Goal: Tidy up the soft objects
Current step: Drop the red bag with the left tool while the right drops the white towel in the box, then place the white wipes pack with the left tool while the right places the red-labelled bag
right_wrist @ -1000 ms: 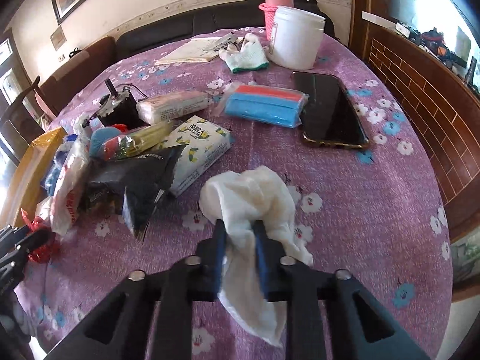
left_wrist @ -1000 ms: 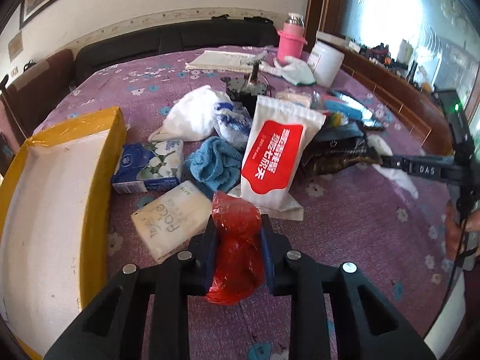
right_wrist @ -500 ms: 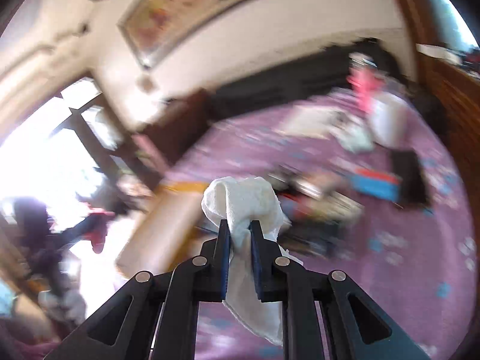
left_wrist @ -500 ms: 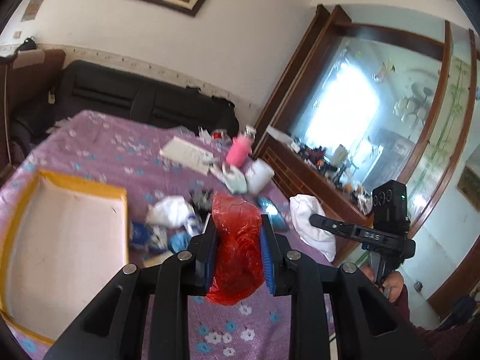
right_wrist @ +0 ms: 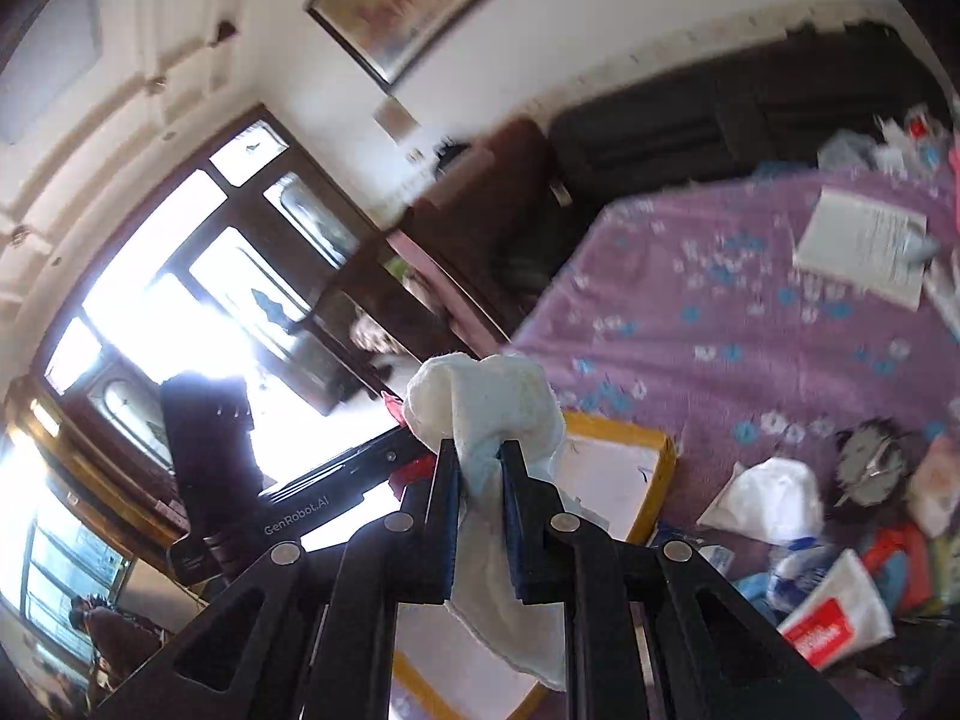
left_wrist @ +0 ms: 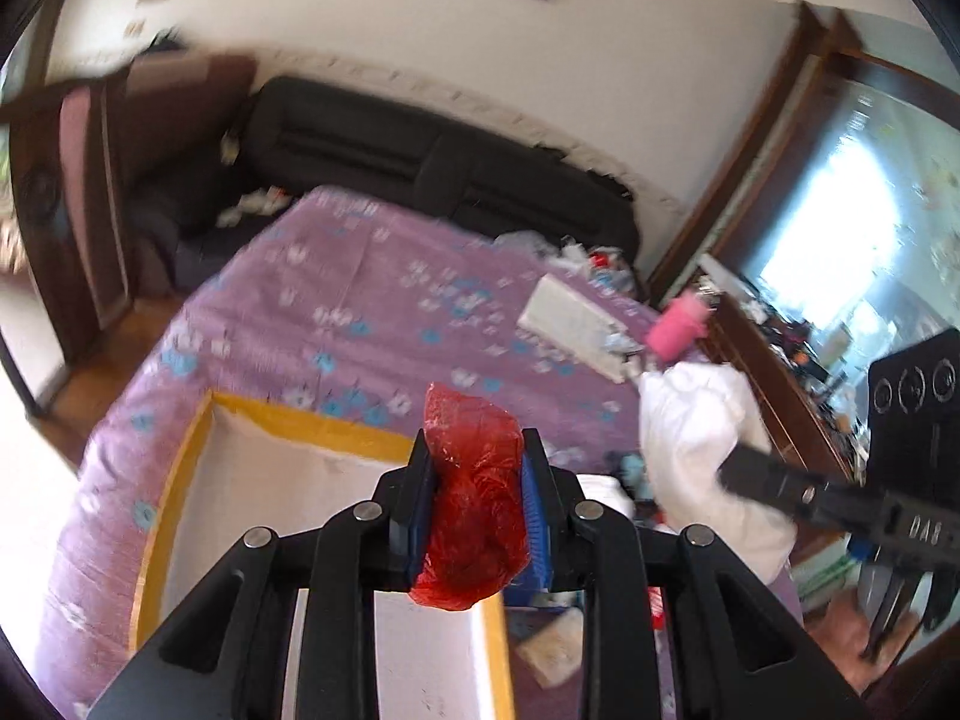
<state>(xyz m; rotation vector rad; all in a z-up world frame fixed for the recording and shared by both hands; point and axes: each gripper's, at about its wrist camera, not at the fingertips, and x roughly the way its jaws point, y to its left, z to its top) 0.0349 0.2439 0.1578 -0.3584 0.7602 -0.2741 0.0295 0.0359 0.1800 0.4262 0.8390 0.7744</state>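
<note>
Left wrist view, left gripper (left_wrist: 474,468) clamping one red bag (left_wrist: 471,504), right gripper (right_wrist: 478,480) clamping one white cloth (right_wrist: 480,396)

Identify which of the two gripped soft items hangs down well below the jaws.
The white cloth in the right gripper; its tail droops below. The red bag in the left gripper stays bunched.

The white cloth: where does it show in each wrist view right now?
Left wrist view: white cloth at right of centre, hanging from the right gripper that reaches in from the right edge.
Right wrist view: bottom centre, clamped between that gripper's own jaws, its tail hanging below them.
Shared landmark: the yellow-rimmed tray on the purple tablecloth, near both cloths.
</note>
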